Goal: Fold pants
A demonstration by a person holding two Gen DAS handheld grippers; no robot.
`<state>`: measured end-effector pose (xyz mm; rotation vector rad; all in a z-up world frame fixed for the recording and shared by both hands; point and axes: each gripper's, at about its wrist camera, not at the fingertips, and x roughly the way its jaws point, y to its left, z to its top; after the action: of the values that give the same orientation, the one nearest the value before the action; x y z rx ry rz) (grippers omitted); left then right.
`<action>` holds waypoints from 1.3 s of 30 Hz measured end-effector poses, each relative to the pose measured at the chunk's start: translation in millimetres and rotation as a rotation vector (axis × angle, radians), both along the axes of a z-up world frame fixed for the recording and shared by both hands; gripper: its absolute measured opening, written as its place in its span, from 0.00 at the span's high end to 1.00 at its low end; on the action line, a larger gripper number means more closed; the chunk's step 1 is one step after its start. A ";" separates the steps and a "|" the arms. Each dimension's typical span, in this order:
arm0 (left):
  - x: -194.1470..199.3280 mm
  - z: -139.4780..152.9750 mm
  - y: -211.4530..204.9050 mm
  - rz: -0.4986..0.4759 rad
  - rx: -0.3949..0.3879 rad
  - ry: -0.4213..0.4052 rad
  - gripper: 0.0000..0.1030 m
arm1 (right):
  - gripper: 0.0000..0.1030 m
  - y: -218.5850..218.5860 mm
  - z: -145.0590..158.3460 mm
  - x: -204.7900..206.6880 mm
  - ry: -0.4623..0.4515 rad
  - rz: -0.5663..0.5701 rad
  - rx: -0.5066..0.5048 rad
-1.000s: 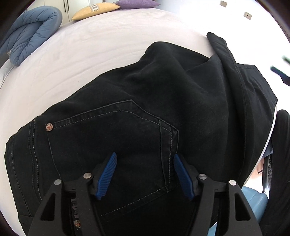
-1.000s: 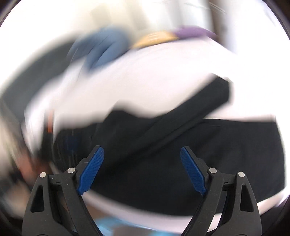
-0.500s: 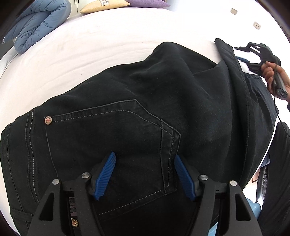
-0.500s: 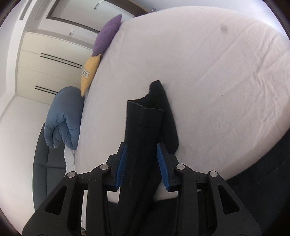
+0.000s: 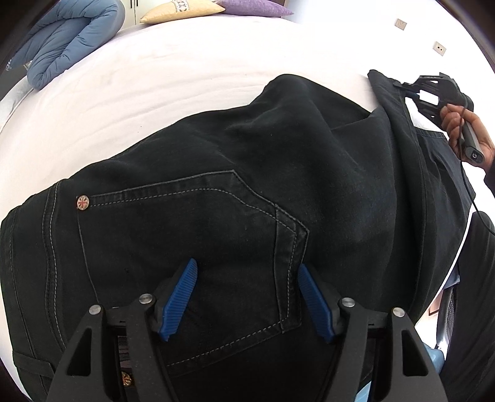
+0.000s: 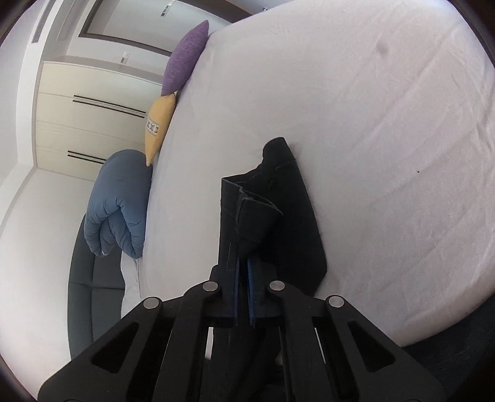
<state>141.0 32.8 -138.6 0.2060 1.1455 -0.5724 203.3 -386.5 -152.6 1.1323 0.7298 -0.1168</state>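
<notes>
Black denim pants (image 5: pixel 216 191) with pale contrast stitching lie spread over the near part of a white-sheeted bed (image 5: pixel 185 77), seat side up, so that 1 back pocket (image 5: pixel 198 247) with its small copper rivet (image 5: pixel 82 202) faces the left wrist camera. The left gripper (image 5: pixel 247 297) hovers over that pocket with its blue ribbed pads spread wide and nothing between them; whether the tips touch the cloth I cannot tell.

The right gripper (image 6: pixel 243 297) has its jaws clenched on the hem end of the legs (image 6: pixel 247 216), and both layers appear pinched together between the pads. In the left view that same tool (image 5: pixel 430 92) shows at the far right edge of the fabric, held in the person's hand (image 5: pixel 464 130).

By my reading, the legs already lie 1 on top of the other, so the lengthwise fold looks done. The crosswise folds are not yet made: the garment is at full length, and the gripped hem must be carried over toward the waistband, probably 1 or 2 times, then smoothed.

Beyond the pants, at the far end, rest a rolled blue quilted duvet (image 5: pixel 68 40), a yellow cushion (image 5: pixel 182 10) and a purple cushion (image 5: pixel 253 7).
</notes>
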 end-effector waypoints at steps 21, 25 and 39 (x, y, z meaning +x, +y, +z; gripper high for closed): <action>1.6 2.1 -1.2 0.015 -0.009 0.008 0.33 | 0.98 19.4 75.6 -263.9 -0.010 -0.338 -0.188; 6.1 4.5 -2.0 0.024 -0.009 0.022 0.32 | 0.98 19.0 52.6 -297.2 0.035 -0.379 -0.159; 10.9 6.6 -16.7 0.041 0.025 0.026 0.30 | 0.98 26.0 25.3 -340.8 0.059 -0.399 -0.139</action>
<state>151.9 16.1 -132.0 0.1966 1.1803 -0.5255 -137.6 -360.5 -127.3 1.1325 0.5311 -0.5322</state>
